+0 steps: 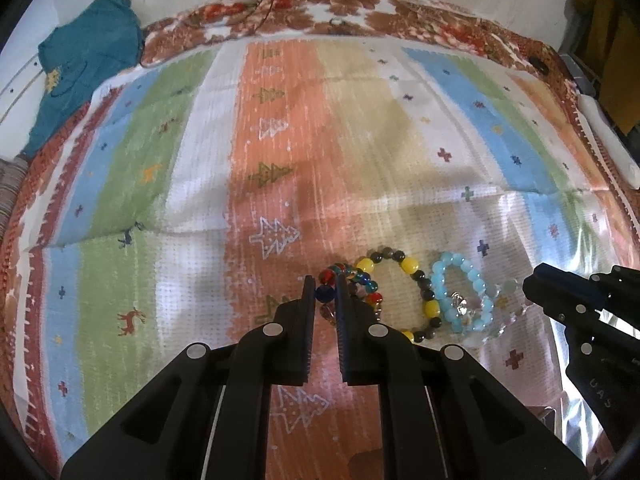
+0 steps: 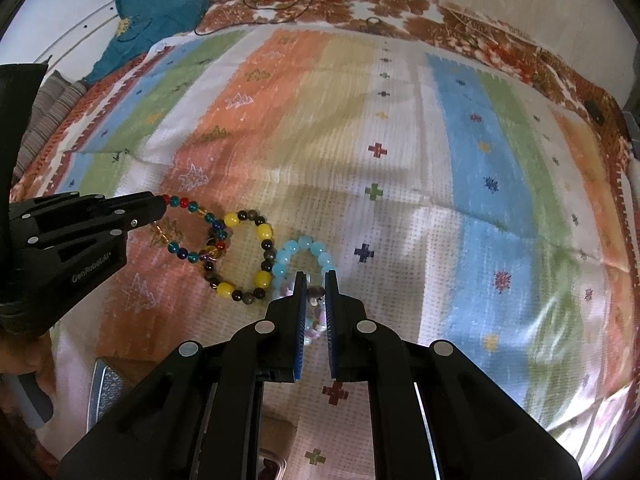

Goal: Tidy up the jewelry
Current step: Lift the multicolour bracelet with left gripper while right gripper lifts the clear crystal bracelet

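Several bead bracelets lie in a row on a striped cloth. My left gripper (image 1: 325, 286) is shut on the multicolour bead bracelet (image 1: 362, 284), at its left side; it also shows in the right wrist view (image 2: 192, 232). Beside it lies a yellow-and-dark bead bracelet (image 1: 416, 292) (image 2: 256, 256), then a light blue bead bracelet (image 1: 460, 296) (image 2: 304, 252). My right gripper (image 2: 316, 280) is shut on a clear pastel bead bracelet (image 2: 314, 320) with a small charm, next to the blue one. In the left wrist view that clear bracelet (image 1: 500, 312) lies by the right gripper (image 1: 532, 284).
The striped cloth (image 1: 280, 140) covers a patterned brown bedspread (image 1: 360, 12). A teal garment (image 1: 84, 64) lies at the far left corner. A cable (image 2: 280, 0) runs along the far edge. A metallic object (image 2: 108, 392) sits near the front left.
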The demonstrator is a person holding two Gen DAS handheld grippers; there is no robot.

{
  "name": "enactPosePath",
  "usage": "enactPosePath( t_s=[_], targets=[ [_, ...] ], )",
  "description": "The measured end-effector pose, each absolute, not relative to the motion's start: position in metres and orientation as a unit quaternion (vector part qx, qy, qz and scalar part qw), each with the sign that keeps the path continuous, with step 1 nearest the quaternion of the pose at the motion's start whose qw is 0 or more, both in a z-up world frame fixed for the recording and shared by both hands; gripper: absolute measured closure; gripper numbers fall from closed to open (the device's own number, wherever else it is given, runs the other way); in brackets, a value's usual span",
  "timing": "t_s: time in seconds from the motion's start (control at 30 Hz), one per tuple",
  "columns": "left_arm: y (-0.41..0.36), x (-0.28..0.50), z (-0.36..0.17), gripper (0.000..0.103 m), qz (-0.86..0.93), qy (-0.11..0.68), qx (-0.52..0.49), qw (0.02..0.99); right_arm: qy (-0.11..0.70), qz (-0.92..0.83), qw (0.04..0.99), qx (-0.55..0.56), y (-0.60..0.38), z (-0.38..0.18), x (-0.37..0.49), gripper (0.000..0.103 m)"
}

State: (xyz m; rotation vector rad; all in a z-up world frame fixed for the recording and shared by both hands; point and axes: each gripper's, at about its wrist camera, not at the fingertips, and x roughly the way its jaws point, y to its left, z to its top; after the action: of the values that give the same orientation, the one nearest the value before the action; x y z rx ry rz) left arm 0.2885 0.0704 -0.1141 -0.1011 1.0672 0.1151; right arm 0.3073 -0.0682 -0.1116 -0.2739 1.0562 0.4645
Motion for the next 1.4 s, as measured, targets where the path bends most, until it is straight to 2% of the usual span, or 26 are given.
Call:
enactPosePath(
  t_s=[0.6,1.4],
  targets=[
    [0.076,0.265,-0.092,0.094,0.058,0.503,-0.057,0.861,0.479,0.221,0.843,-0.109,-0.079,-0.092,0.297,0.093],
    [0.038,0.232,-0.056,0.094,0.023,0.484,-0.039,0.874,0.451,0.22,0.86,-0.092,-0.105,-0.064,0.262,0.093]
  ],
)
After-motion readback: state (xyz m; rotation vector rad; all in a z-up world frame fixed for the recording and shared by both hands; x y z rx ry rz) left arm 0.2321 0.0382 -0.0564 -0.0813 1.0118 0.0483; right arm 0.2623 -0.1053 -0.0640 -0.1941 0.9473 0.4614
